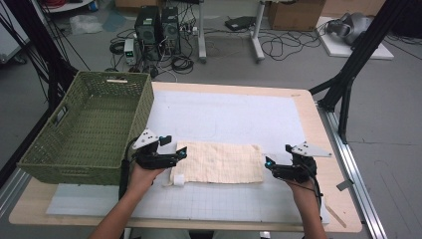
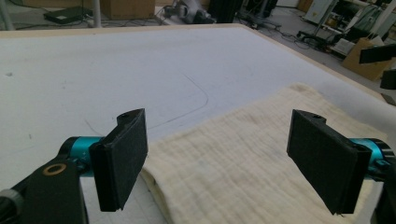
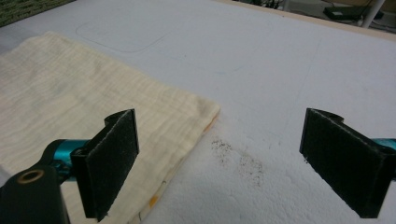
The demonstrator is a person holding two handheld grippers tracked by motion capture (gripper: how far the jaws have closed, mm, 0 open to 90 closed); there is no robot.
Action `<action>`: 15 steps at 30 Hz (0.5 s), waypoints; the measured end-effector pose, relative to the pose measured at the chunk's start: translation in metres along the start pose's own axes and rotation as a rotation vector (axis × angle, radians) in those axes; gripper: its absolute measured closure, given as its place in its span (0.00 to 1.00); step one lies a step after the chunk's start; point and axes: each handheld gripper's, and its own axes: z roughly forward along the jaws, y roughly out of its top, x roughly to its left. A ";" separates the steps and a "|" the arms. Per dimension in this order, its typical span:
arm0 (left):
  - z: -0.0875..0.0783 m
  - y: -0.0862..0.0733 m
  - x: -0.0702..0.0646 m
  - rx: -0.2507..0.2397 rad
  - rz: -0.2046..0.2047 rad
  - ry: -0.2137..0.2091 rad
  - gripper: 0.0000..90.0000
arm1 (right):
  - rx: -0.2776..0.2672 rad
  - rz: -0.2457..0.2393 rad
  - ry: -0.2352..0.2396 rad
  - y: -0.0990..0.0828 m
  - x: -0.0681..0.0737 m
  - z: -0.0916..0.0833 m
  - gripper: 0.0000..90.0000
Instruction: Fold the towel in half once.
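Black tool [image 1: 183, 154] bodies — teal collars, grey three-cornered plates, flat black pads [image 2: 122, 156]

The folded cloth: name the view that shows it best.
High view: the whole cloth lies flat on the white mat, all edges visible. The left gripper view shows one end, the right gripper view the other end's corner.

Cloth [image 1: 219, 163]: pale cream, faint crinkled weave. Basket [image 1: 89, 130]: olive-green wicker. Mat [image 1: 224, 119]: white, thin grid lines. Table [image 1: 328, 164]: light wood. Gripper pads [image 2: 122, 156]: black, teal fittings.
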 end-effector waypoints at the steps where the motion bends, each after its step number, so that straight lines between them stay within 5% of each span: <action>1: -0.001 0.000 0.000 0.001 0.005 -0.002 0.23 | 0.002 -0.006 0.000 0.001 0.001 0.001 0.12; 15: 0.001 -0.003 0.002 0.023 0.012 -0.003 0.23 | 0.016 -0.017 0.010 0.001 0.003 0.007 0.12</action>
